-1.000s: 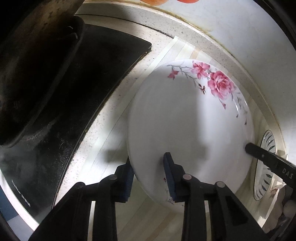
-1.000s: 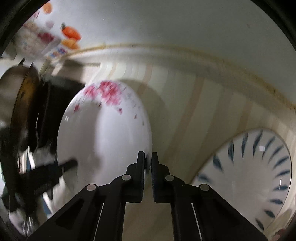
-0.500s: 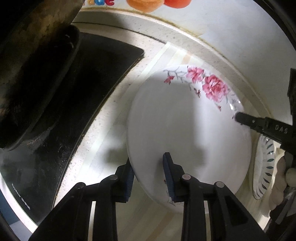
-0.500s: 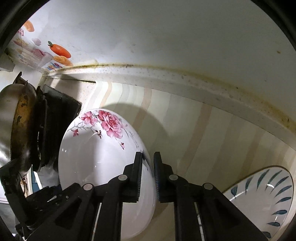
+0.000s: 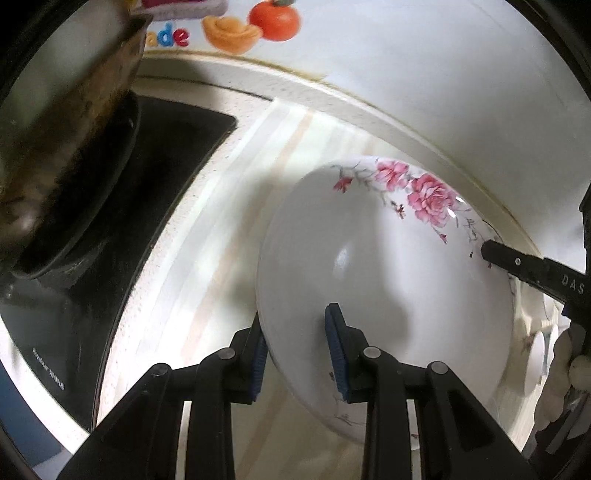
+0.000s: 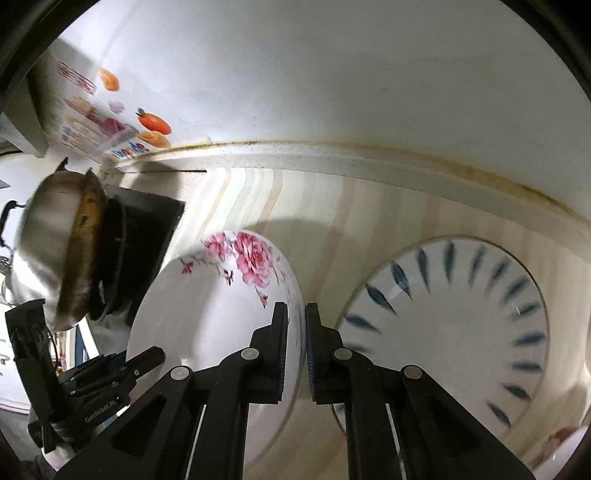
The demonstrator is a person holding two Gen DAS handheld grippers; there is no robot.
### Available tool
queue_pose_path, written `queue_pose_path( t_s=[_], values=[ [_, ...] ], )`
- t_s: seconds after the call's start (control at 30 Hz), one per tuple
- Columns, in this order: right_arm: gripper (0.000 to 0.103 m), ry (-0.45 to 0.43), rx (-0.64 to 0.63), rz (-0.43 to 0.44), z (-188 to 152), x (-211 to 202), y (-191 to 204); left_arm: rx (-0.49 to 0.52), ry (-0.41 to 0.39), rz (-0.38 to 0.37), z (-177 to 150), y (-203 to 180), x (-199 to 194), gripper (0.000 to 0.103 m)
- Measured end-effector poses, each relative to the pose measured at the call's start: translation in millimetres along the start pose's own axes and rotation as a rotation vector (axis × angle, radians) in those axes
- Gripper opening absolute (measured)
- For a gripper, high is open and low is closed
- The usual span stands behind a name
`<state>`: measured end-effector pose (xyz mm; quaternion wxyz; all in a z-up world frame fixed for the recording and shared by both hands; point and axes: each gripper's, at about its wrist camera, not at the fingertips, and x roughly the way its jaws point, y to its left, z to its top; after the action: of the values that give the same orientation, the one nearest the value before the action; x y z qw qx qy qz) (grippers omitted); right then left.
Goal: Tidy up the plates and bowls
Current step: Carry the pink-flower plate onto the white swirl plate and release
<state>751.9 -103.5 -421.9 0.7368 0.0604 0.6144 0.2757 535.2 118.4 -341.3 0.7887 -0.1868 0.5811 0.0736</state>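
Note:
A white plate with pink roses (image 5: 369,240) hangs tilted above the striped counter, gripped by both grippers. My left gripper (image 5: 295,321) is shut on its near left rim, one pad under it and one on its face. My right gripper (image 6: 296,308) has the opposite rim (image 6: 295,291) between its jaws, which are closing on it. One right finger (image 5: 495,254) shows at the rose edge in the left wrist view. A white plate with blue leaf marks (image 6: 461,314) lies flat on the counter to the right.
A dark wok (image 5: 66,147) sits on a black stove top (image 5: 155,177) at the left. The white wall (image 6: 332,74) with fruit stickers (image 5: 273,22) closes the back along a raised ledge. A gloved hand (image 5: 576,354) is at the right edge.
Both grippers have risen with the rose plate, so counter and stove look farther away. The blue-leaf plate has come further into the right wrist view.

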Motion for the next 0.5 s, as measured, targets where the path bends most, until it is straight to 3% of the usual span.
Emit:
queue_pose_path(
  t_s=[0.3, 0.5],
  values=[
    [0.011, -0.075, 0.075, 0.016, -79.2, -86.4, -28.9, 0.136, -0.031, -0.04, -37.7, -52.0, -48.7, 0.027],
    [0.011, -0.118, 0.15, 0.01, -147.3, -136.9, -63.9, 0.242, -0.006, -0.066, -76.2, -93.6, -60.5, 0.027]
  ],
)
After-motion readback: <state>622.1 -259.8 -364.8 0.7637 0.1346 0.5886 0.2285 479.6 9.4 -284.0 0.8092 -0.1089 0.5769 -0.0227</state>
